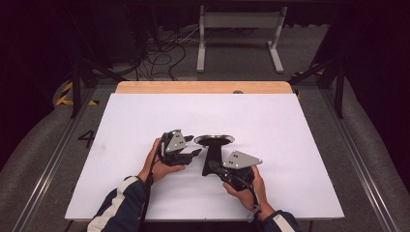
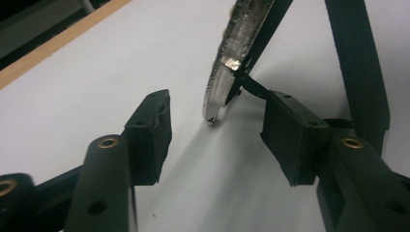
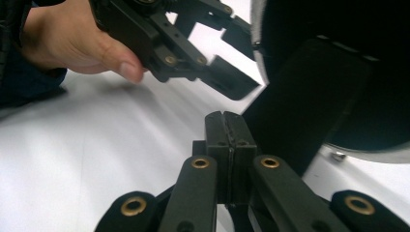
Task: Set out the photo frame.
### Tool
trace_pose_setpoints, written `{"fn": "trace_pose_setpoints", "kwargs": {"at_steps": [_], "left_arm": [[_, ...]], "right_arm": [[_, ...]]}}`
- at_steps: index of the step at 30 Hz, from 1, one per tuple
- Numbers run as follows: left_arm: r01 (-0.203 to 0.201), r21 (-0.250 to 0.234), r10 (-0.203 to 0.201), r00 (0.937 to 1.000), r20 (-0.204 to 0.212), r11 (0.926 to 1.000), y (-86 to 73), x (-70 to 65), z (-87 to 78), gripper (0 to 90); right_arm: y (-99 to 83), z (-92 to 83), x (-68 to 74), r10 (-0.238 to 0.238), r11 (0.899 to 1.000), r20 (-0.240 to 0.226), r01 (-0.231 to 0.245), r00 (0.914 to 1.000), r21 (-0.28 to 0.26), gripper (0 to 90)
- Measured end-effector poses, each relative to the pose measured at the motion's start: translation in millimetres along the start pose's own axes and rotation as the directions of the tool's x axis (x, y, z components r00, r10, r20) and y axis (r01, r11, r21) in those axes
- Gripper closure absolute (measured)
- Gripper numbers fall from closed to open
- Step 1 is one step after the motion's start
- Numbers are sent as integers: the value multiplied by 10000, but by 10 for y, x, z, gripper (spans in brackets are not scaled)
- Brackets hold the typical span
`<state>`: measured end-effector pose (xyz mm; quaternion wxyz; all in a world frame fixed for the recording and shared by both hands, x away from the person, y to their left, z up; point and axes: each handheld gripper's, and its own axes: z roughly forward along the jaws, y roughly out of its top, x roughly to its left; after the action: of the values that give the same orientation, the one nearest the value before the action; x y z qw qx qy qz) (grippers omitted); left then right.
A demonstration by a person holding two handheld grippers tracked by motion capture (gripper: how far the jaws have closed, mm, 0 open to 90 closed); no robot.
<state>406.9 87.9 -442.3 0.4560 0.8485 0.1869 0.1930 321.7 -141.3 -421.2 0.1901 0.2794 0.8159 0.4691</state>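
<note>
Looks like a lab or recording studio: white-topped desk (image 1: pixel 290 125) inside a metal rail frame (image 1: pixel 360 159), dark curtained walls, loose cables (image 1: pixel 162 53) on grey carpet, yellow-black hazard tape (image 1: pixel 65 94) on the floor.

The high view looks forward and down from above the person's side of the white table (image 1: pixel 145 193), far enough back to take in the whole top, the wooden far edge and the floor beyond. The left gripper view rides low and close over the table, facing along its own jaws toward the rim of the pan (image 2: pixel 227 77) — only a sliver of it, very near. The right gripper view sits just as low on the near right, facing left and away across the table, the pan (image 3: pixel 338 72) close at its right. Both gripper views share the pan, which the high view shows at the middle (image 1: pixel 214 140) — and the right gripper view also catches the left gripper (image 3: pixel 232 53) and the left hand (image 3: pixel 72 43).
</note>
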Motion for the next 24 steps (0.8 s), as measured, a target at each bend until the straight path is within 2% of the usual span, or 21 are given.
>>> {"fn": "trace_pose_setpoints", "kwargs": {"at_steps": [5, 6, 9, 10, 12, 14, 17, 18, 21, 24], "left_arm": [[108, 49, -109, 9998, 144, 9999, -3, 4, 49, 533], [127, 91, -129, 9995, 294, 9999, -8, 7, 65, 533], [142, 144, -148, 9991, 409, 9998, -12, 8, 91, 613], [177, 140, -182, 9990, 405, 9997, -12, 7, 92, 630], [132, 221, -134, 9999, 103, 9997, -11, 10, 85, 690], [193, 192, -195, 9998, 95, 9996, -19, 26, 77, 756], [47, 255, -49, 10000, 64, 9997, -12, 18, 73, 766], [1, 288, -3, 10000, 67, 9996, -10, 12, 68, 769], [-118, 341, 115, 9999, 77, 9993, -7, 11, 57, 773], [-245, 433, 241, 9996, 113, 9988, -6, 5, 39, 780]], "right_arm": [[5, 120, 108, -58, 9998, 8, 58, 10000, 166, 900], [8, 171, 149, -132, 9996, -31, 133, 9999, 248, 900], [13, 306, 247, -268, 9985, 6, 267, 9996, 480, 900], [11, 332, 267, -277, 9981, 69, 273, 9996, 551, 900], [7, 390, 313, -342, 9972, 213, 327, 9992, 672, 900], [-3, 454, 366, -486, 9955, 434, 449, 9979, 832, 900], [-19, 531, 431, -727, 9924, 687, 653, 9950, 1046, 900], [-25, 567, 465, -949, 9895, 868, 844, 9917, 1173, 900], [-36, 582, 476, -1125, 9858, 1130, 967, 9872, 1371, 900], [-54, 563, 443, -993, 9845, 1334, 779, 9861, 1568, 900]]}}
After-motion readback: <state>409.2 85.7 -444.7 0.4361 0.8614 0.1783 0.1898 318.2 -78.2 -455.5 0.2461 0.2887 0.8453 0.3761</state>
